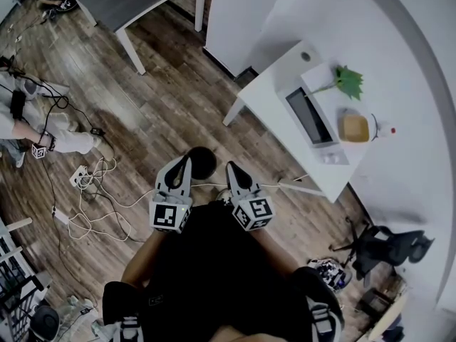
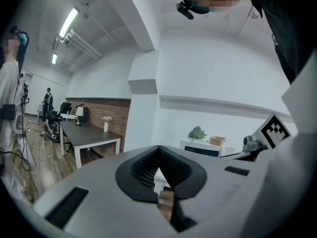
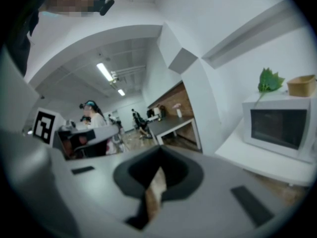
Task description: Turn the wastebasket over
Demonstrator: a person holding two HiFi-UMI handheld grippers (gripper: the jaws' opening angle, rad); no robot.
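- The wastebasket [image 1: 203,162] is taken to be the dark round shape on the wooden floor [image 1: 157,120]. It is seen from above, just ahead of the fingertips and between the two grippers, and it appears in neither gripper view.
- The fingers of the left gripper [image 1: 187,159] are pressed together, and nothing is held between them.
- The fingers of the right gripper [image 1: 232,168] are likewise pressed together and empty.
- Both grippers are held close to the body and pointed nearly level, so the wastebasket is judged to lie below and slightly forward of the fingers. A drop and a downward tilt would be called for.
- In the head view the round shape is met by the left fingertips, while the right fingertips are set a little apart from it. The left hand is therefore judged nearer.
- The round outline suggests an upright long axis. Whether mouth or base faces up cannot be told.
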